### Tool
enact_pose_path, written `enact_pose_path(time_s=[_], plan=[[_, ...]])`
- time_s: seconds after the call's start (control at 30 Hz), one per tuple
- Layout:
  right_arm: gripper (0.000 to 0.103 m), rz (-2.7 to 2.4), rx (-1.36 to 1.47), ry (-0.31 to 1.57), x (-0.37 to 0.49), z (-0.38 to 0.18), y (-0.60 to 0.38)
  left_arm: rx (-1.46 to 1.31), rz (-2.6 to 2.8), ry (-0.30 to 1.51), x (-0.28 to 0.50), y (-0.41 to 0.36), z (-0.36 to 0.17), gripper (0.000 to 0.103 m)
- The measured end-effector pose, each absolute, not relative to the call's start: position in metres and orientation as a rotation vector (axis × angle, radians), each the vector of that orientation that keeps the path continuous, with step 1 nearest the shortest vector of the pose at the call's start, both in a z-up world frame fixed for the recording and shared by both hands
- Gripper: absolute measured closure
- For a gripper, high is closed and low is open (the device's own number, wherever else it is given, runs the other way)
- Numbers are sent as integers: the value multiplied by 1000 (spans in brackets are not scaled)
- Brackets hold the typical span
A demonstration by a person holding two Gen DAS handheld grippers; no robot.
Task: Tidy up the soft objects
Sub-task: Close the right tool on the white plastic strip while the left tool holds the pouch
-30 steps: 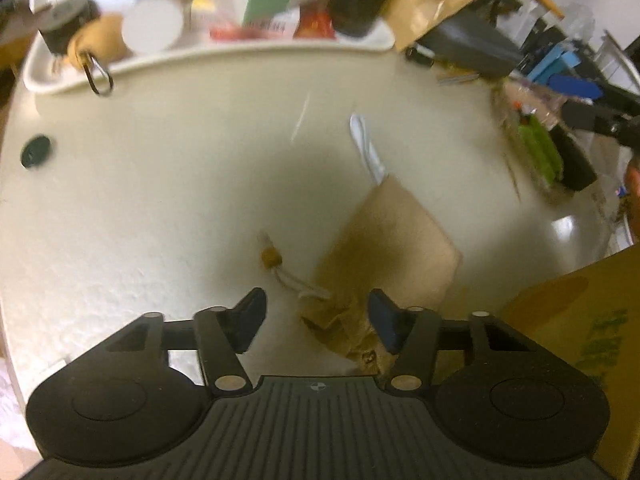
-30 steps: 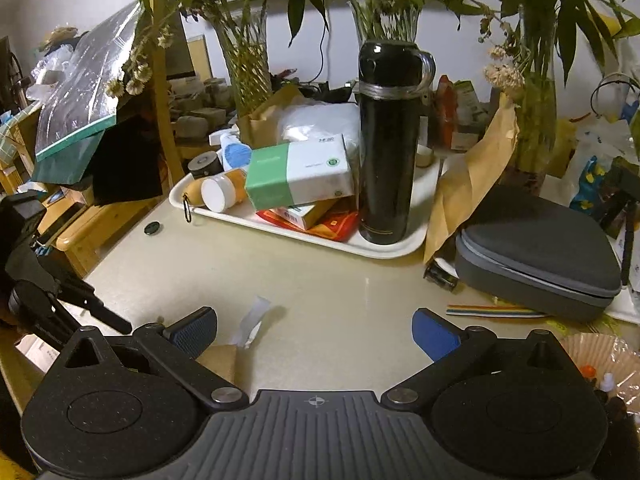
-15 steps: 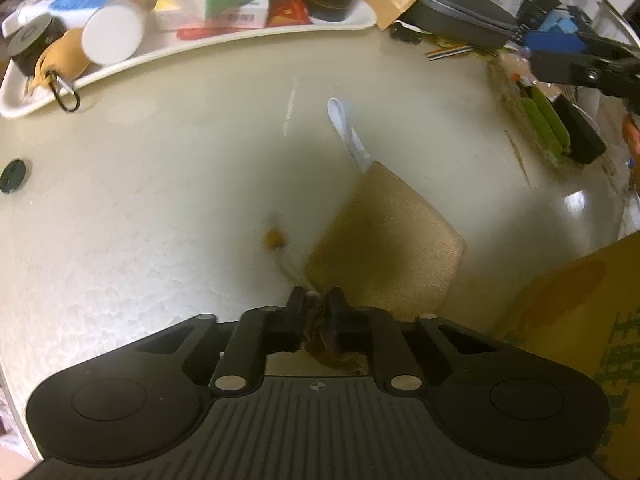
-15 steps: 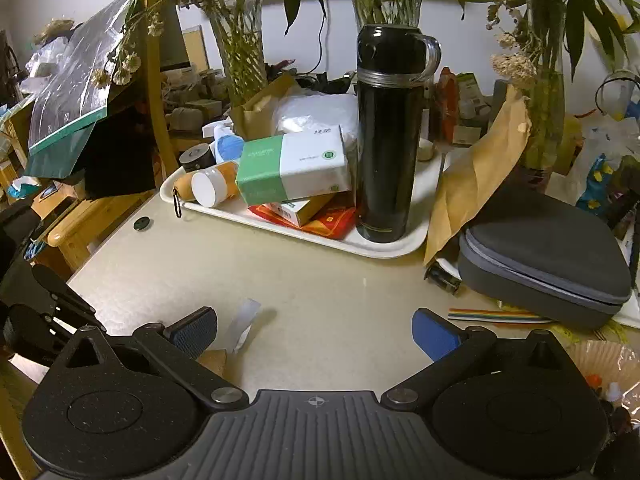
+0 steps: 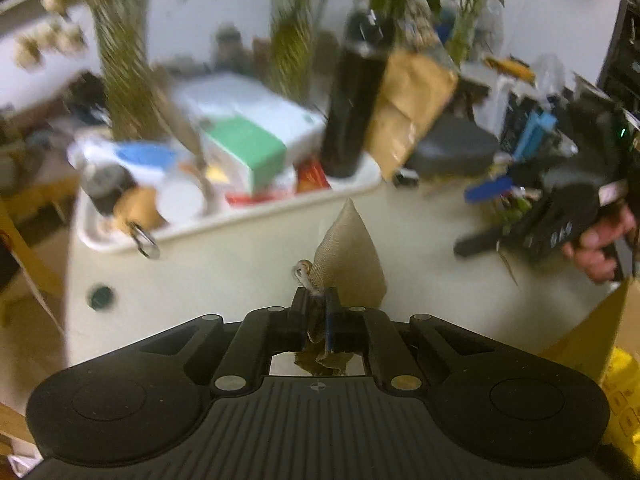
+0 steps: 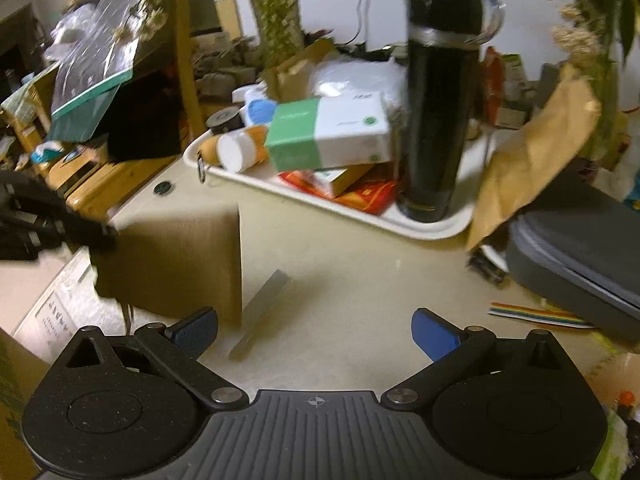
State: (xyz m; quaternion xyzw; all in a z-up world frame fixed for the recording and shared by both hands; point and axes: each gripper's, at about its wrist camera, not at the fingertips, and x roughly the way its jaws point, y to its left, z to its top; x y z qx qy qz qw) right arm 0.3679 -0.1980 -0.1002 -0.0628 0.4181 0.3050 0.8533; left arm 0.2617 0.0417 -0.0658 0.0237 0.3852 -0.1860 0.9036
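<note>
In the left wrist view, the left gripper (image 5: 317, 312) has its jaws pinched tight on the gathered neck of a tan burlap pouch (image 5: 347, 258), whose body hangs just ahead of the fingertips, clear of the pale table (image 5: 224, 272); a drawstring loop (image 5: 303, 270) sticks out beside the clamped spot. Farther ahead sits a white tray (image 5: 280, 210) with a black flask (image 5: 352, 108) and a green-and-white box (image 5: 256, 148), all blurred. Off to the right, a hand (image 5: 600, 246) holds the other tool. In the right wrist view, the right gripper (image 6: 316, 332) stands wide apart with nothing between its blue pads (image 6: 432, 334). The pouch (image 6: 176, 264) hangs ahead and left of it, held at its left edge by the dark left tool. A clear strip (image 6: 262, 312) lies on the table just ahead of the left pad, and a grey case (image 6: 580, 248) lies far right.
</note>
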Motion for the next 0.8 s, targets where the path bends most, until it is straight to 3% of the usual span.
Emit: enact_pose_path(time_s=[0.13,0.47,0.67,0.77,0.8], plan=[[7,681,-151,912,373,-112,-188,29,-319,746,262,52,-55,94],[9,884,-197,954,379,-148,-150,22,-225,741,259,77,-50,94],[18,895,-298,925,381,-169,-124,16,-220,749,257,84,-52,94],[27,878,-368,876,374,-175,-115,14,-219,752,258,86,-53,94],[35,874,-390,859,372,-175,-113,11,-221,752,258,86,-54,94]])
